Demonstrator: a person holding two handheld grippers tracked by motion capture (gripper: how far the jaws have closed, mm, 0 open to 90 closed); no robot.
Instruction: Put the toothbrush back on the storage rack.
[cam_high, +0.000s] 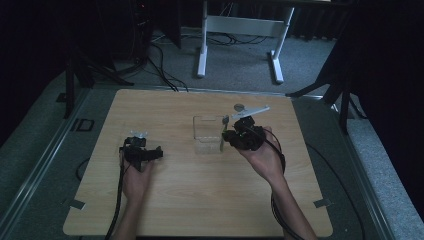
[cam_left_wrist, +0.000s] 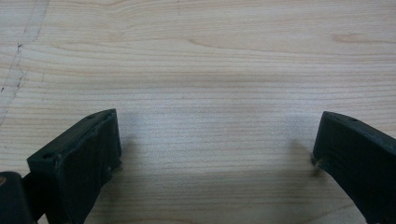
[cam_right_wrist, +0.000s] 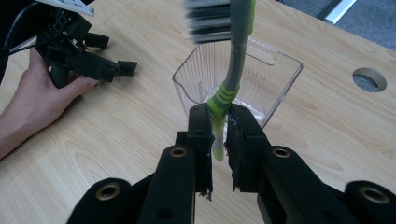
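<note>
Right gripper (cam_right_wrist: 217, 135) fingers clamped the toothbrush (cam_right_wrist: 232, 70) handle, long axis upright, clear box (cam_right_wrist: 280, 77) directly beyond; left gripper (cam_left_wrist: 217, 144) fingers wide, empty.

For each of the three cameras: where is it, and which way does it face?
High view: above the table, facing forward and down; both forearms, left gripper, right gripper.
Left gripper view: on that gripper, facing bare wood between open jaws.
Right gripper view: jaws clamp a toothbrush over a clear container.
High and right gripper views share the container.
</note>
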